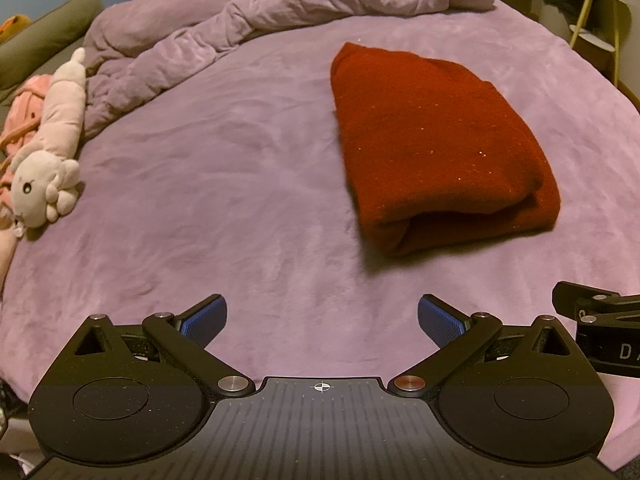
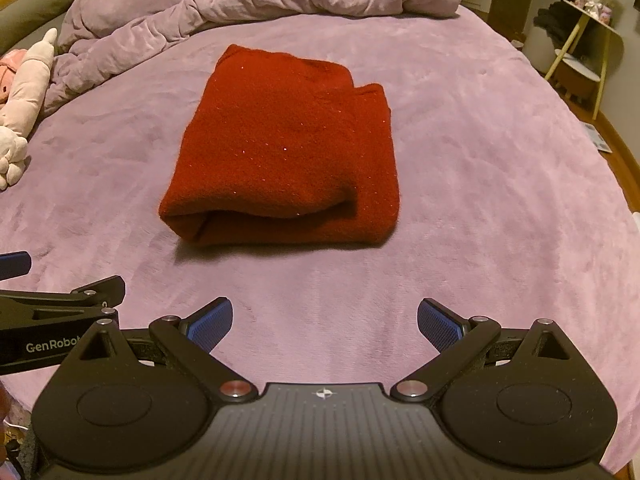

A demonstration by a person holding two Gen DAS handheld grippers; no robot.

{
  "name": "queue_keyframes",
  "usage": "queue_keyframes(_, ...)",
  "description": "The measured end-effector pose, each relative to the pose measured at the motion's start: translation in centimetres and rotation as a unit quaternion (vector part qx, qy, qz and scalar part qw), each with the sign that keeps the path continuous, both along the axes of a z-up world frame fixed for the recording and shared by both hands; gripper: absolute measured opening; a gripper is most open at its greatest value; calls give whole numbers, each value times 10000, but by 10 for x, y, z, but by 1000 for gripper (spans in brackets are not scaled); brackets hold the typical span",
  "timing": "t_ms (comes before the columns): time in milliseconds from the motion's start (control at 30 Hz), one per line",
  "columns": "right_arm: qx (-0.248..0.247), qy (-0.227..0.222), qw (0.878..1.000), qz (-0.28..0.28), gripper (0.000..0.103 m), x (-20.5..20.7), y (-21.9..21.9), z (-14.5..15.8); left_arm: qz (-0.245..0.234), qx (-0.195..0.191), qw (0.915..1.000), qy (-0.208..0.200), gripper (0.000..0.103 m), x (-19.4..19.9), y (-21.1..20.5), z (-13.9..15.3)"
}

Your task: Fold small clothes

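A dark red knitted garment [image 1: 436, 148] lies folded into a thick rectangle on the purple bed, its rolled edge facing me. In the right wrist view the same red garment [image 2: 288, 148] sits straight ahead, in the middle of the bed. My left gripper [image 1: 322, 316] is open, empty, and hangs short of the garment and to its left. My right gripper [image 2: 324, 320] is open too, with nothing between its blue pads, a little back from the garment's near edge. Part of each gripper shows at the side of the other's view.
A crumpled purple duvet [image 1: 280, 12] is bunched along the far side of the bed. A pale plush toy [image 1: 52, 152] and pink soft things lie at the left edge. A small shelf stand [image 2: 580, 48] is off the bed at the right. Bare purple sheet [image 1: 200, 184] spreads around the garment.
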State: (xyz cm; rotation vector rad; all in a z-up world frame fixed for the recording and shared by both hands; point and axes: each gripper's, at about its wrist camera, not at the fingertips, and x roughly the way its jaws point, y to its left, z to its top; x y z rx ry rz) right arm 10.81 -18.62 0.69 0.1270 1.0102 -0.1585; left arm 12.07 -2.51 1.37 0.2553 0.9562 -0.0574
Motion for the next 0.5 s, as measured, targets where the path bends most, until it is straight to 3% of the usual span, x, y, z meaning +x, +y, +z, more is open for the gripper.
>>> queue_keyframes(500, -4, -28, 10000, 34, 99, 0, 2, 3, -7, 14, 10000, 15, 103, 0, 2, 2)
